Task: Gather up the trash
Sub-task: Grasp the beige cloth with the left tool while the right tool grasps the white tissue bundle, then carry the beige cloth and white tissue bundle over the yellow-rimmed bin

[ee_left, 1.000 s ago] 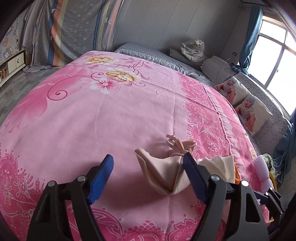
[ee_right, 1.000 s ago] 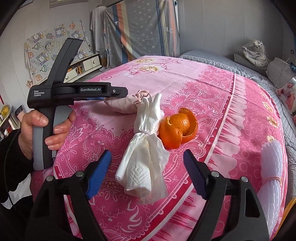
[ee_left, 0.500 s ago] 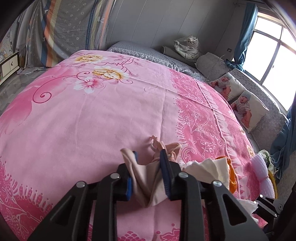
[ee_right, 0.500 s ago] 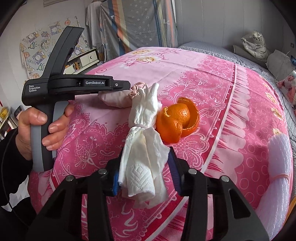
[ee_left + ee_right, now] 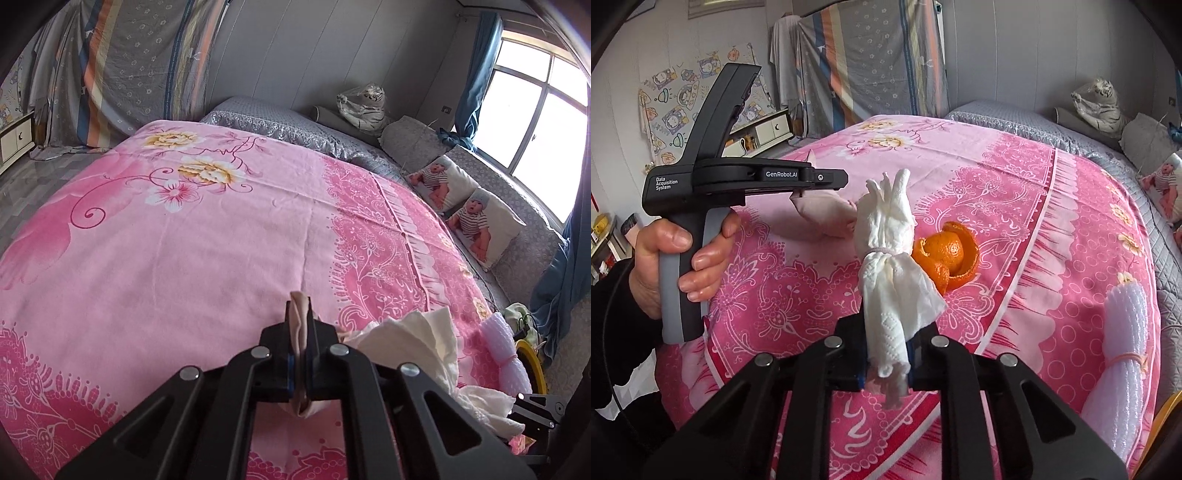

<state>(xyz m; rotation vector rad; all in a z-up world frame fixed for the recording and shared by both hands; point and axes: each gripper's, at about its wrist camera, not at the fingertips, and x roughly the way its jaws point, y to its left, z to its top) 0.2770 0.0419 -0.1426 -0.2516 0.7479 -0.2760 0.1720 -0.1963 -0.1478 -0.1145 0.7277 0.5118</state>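
Observation:
My left gripper [image 5: 300,354] is shut on a crumpled beige paper wad [image 5: 300,314], held between its blue pads just above the pink bedspread. The wad also shows in the right wrist view [image 5: 823,212], under the left gripper [image 5: 798,194]. My right gripper [image 5: 886,363] is shut on a white paper towel bundle [image 5: 890,254] tied at its middle with a band. The bundle also shows in the left wrist view [image 5: 413,339]. An orange peel [image 5: 949,254] lies on the bedspread just right of the bundle.
The pink floral bedspread [image 5: 184,240] covers a bed. A roll of white foam wrap [image 5: 1123,332] lies near its right edge, next to a yellow rim [image 5: 532,365]. Baby-print pillows [image 5: 476,218] and a tiger toy [image 5: 364,105] sit at the far right.
Both grippers went from wide open to shut: the left one closed on the beige wad, the right one on the white towel bundle. Both views have moved slightly forward.

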